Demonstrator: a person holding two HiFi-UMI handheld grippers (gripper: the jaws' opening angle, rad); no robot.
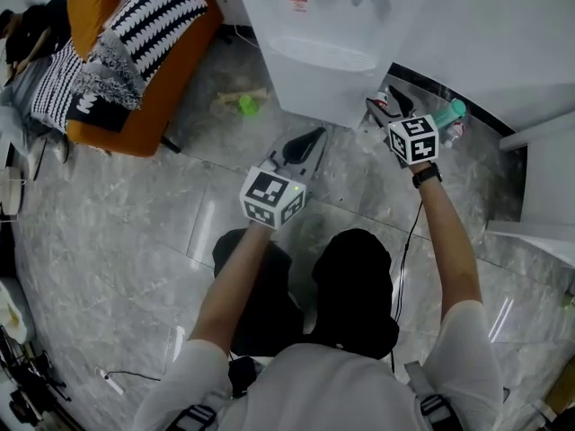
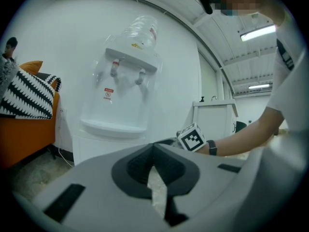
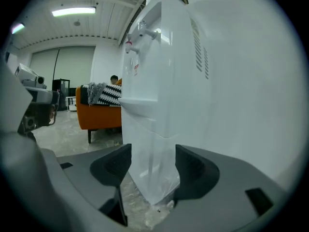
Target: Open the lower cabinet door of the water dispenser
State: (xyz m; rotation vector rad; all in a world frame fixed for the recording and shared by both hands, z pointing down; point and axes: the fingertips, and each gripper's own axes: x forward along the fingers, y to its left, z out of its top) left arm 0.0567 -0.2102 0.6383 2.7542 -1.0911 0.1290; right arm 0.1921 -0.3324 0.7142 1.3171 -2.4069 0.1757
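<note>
The white water dispenser (image 1: pixel 319 57) stands against the wall, its lower cabinet (image 2: pixel 94 149) below the drip shelf. My right gripper (image 1: pixel 382 108) is by the cabinet's right front corner, jaws open. In the right gripper view the lower cabinet's corner edge (image 3: pixel 150 144) shows in the gap of the right gripper (image 3: pixel 153 170); I cannot tell whether the pads touch it. My left gripper (image 1: pixel 305 146) hangs lower and further back in front of the dispenser. The left gripper (image 2: pixel 153 153) has its tips together with nothing in them. The door's handle is not visible.
An orange sofa (image 1: pixel 144 79) with black-and-white striped cushions stands left of the dispenser. A green object (image 1: pixel 247 106) lies on the marble floor beside it. A teal bottle (image 1: pixel 449 113) and small items sit right of the dispenser, and a white cabinet (image 1: pixel 548 178) further right.
</note>
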